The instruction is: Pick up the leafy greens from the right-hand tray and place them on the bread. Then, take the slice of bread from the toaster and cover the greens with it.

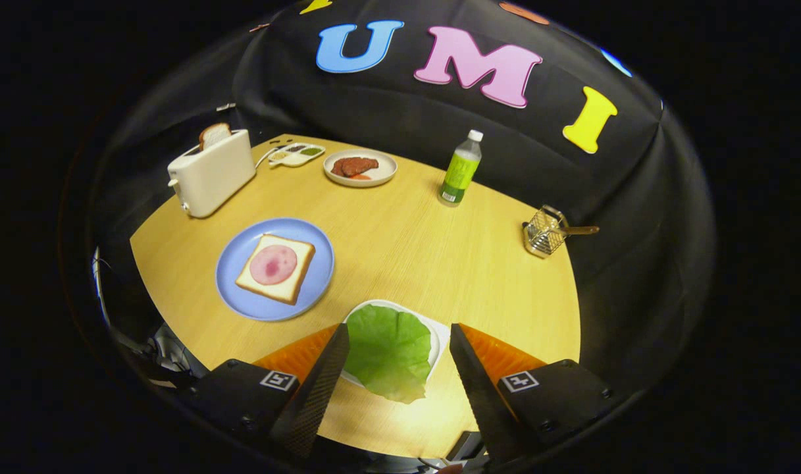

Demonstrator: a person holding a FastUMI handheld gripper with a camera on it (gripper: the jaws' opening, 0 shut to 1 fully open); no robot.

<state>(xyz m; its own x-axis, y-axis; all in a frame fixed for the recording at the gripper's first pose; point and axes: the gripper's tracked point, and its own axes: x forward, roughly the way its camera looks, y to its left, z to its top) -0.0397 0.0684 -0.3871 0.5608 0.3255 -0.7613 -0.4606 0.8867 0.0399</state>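
Observation:
A green lettuce leaf lies on a small white tray right between my fingers, its near edge hanging over the tray's rim. My gripper is open, fingers spread to either side of the leaf and not touching it. Beyond the left finger, a blue plate holds a slice of bread topped with a round pink slice of ham. Farther back on the left stands a white toaster with a slice of bread sticking up from its slot.
On the wooden table, a white plate with dark meat and a small condiment tray sit at the back. A green bottle stands right of them. A little wire basket with a wooden handle is at the right edge.

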